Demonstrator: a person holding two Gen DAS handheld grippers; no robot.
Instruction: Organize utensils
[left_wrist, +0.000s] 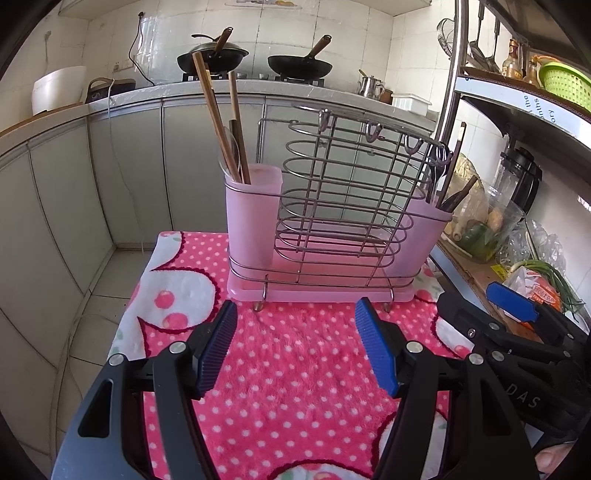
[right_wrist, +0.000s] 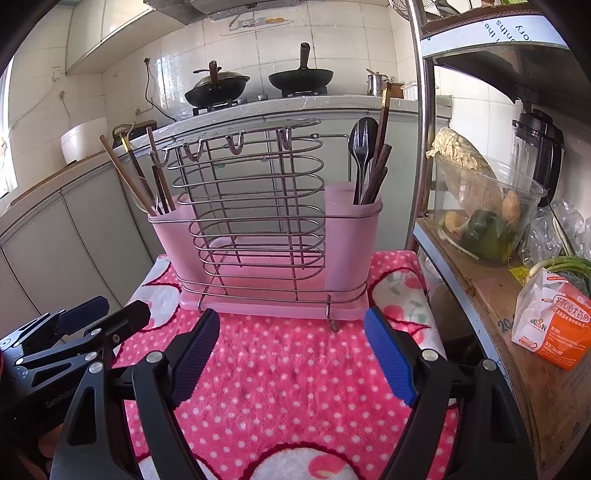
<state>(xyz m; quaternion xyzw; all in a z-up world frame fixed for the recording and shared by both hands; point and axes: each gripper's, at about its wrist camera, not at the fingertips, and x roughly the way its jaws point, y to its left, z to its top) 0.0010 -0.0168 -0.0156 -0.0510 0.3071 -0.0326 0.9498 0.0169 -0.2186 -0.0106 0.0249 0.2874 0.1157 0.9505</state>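
Note:
A wire utensil rack (left_wrist: 332, 206) (right_wrist: 251, 206) on a pink drip tray stands at the far end of a pink polka-dot towel (left_wrist: 295, 369) (right_wrist: 295, 387). Its left pink cup (left_wrist: 253, 214) (right_wrist: 173, 240) holds light wooden chopsticks (left_wrist: 214, 114) (right_wrist: 125, 173) and a clear spoon. Its right pink cup (left_wrist: 424, 236) (right_wrist: 351, 240) holds a black spoon (right_wrist: 364, 147), a black fork and dark chopsticks (right_wrist: 382, 147). My left gripper (left_wrist: 297, 314) (right_wrist: 110, 314) hovers open just in front of the rack, nothing between its fingers. My right gripper (right_wrist: 291, 321) (left_wrist: 480, 306) is open beside it, also empty.
On the right, a metal shelf post (right_wrist: 421, 147) rises close to the rack. The shelf board holds a clear bowl of vegetables (right_wrist: 484, 218), an orange carton (right_wrist: 554, 332), scallions and a blender. A kitchen counter with two woks (left_wrist: 299, 64) runs behind. Tiled floor lies left of the towel.

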